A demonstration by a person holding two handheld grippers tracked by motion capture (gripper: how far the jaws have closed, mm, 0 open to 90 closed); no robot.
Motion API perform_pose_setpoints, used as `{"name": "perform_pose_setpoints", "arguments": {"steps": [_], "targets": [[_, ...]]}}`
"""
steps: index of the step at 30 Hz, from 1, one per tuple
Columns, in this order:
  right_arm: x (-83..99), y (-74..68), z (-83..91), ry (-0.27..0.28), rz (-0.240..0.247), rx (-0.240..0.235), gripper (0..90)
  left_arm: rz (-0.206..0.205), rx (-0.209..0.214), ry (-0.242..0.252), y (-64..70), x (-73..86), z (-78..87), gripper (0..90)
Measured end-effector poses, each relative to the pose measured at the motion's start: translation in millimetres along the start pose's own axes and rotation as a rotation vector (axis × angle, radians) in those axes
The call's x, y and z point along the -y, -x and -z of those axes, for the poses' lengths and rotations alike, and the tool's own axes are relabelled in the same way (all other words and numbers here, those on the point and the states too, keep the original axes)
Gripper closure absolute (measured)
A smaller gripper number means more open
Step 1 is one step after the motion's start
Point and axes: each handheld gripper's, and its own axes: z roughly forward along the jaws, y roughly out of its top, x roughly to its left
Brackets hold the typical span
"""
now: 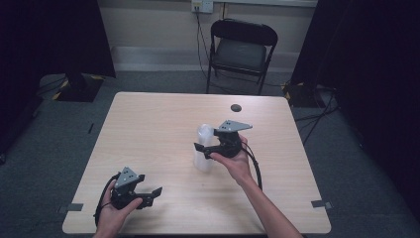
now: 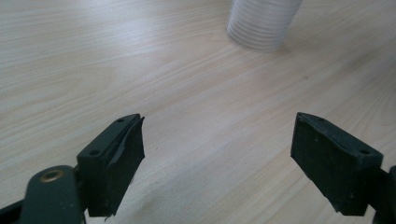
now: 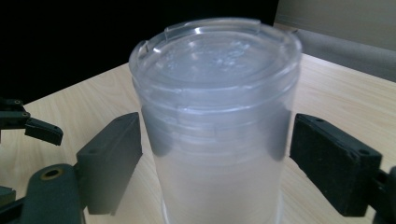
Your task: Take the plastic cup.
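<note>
Both tools gape: right tool straddles translucent jar, left tool over bare table.

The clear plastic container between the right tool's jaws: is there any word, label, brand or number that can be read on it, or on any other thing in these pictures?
None can be read.
Clear plastic container: bare lid and ribbed wall, no label or print.
Right tool and left tool: plain black, no marking.
Table: plain wood grain.
Wall socket: too small to tell.
</note>
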Motion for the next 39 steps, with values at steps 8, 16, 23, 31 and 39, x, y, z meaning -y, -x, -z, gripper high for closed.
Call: {"name": "perform_pose_setpoints", "arguments": {"steps": [8, 16, 23, 31, 39], "targets": [[6.4, 0.2, -9.7, -0.015, 0.007, 0.017, 22.2, -0.001, -0.005, -0.002, -0.7, 0.4, 0.2, 17.2], [14.4, 1.2, -15.8, -0.038, 0.001, 0.015, 23.5, -0.004, -0.001, -0.005, -0.2, 0.3, -0.2, 17.2], [14.7, 0.3, -17.8, -0.037, 0.019, 0.017, 28.1, -0.003, -0.003, -0.006, -0.8, 0.5, 0.1, 17.3], [14.5, -0.3, -16.7, -0.036, 0.021, 0.032, 28.9, -0.004, 0.002, -0.005, -0.4, 0.3, 0.0, 17.3], [12.0, -1.2, -14.7, -0.029, 0.026, 0.031, 28.5, -0.001, 0.002, -0.008, -0.7, 0.5, -0.4, 17.3]]}}
